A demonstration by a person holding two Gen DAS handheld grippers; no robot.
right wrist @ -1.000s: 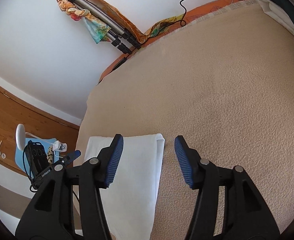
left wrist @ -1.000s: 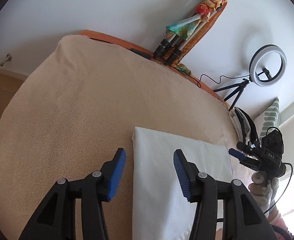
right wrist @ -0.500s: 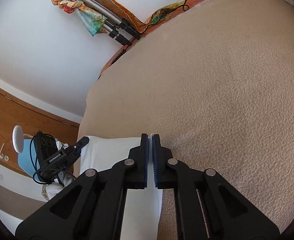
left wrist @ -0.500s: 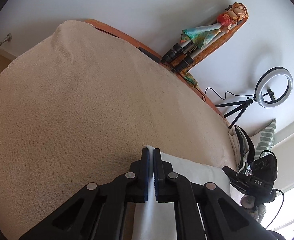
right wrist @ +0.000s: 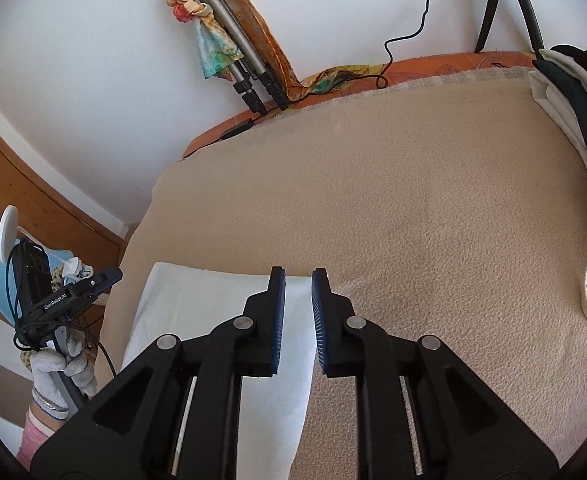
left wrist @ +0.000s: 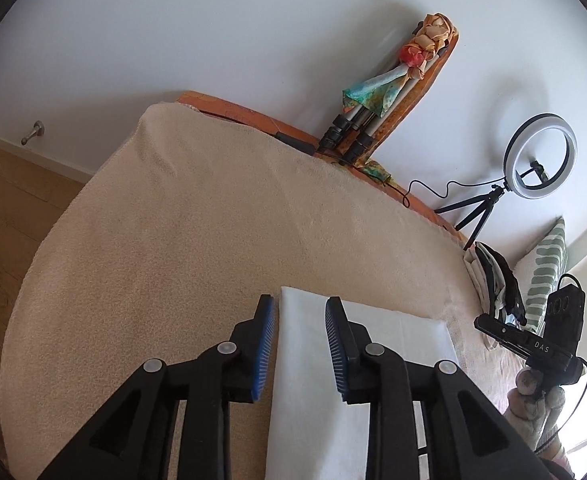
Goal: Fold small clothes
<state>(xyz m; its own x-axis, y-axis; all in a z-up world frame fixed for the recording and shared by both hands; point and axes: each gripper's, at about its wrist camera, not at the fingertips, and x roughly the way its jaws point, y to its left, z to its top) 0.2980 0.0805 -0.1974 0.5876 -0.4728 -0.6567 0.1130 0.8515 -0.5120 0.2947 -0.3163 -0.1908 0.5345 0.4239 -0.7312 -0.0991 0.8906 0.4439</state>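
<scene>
While the white cloth lies flat as a neat rectangle on the beige bed cover, both tools hang just above its far corners. The left gripper has its fingers apart, straddling the cloth's left edge; the right gripper has its fingers slightly apart over the right edge, gripping nothing. Judging by its tidy edges, this piece looks at least partly folded. A pile of other garments near the pillow may remain.
</scene>
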